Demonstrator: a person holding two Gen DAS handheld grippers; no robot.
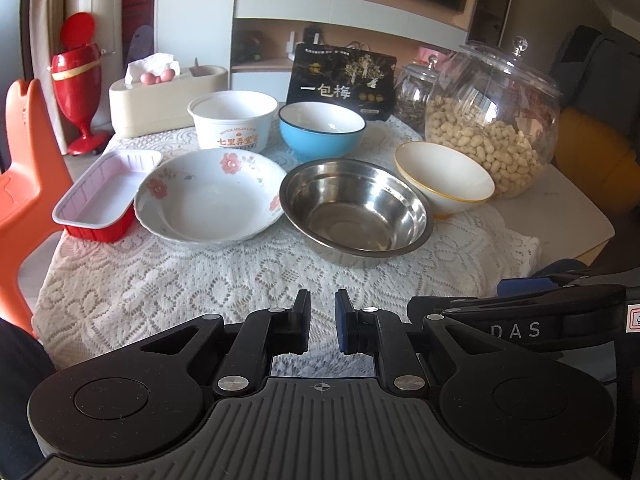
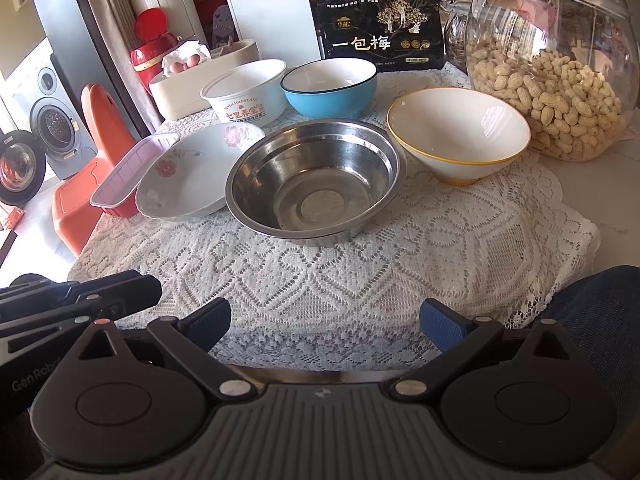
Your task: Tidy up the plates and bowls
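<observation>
On the lace cloth stand a steel bowl (image 1: 354, 210) (image 2: 316, 178), a flowered white plate (image 1: 210, 196) (image 2: 196, 172) to its left, a white bowl with a yellow rim (image 1: 444, 180) (image 2: 458, 134) to its right, a blue bowl (image 1: 322, 130) (image 2: 330, 86) and a white paper tub (image 1: 234, 120) (image 2: 246, 92) behind. A red tray with a white inside (image 1: 104, 196) (image 2: 132, 172) lies at the far left. My left gripper (image 1: 322, 322) is nearly shut and empty, near the front edge. My right gripper (image 2: 324, 326) is open and empty, short of the steel bowl.
A big glass jar of peanuts (image 1: 494, 120) (image 2: 554, 64) stands at the right, a smaller jar (image 1: 414, 94) and a black box (image 1: 344, 82) (image 2: 384, 32) behind. A cream tissue box (image 1: 160, 94) stands back left. An orange chair (image 1: 24, 168) is left of the table.
</observation>
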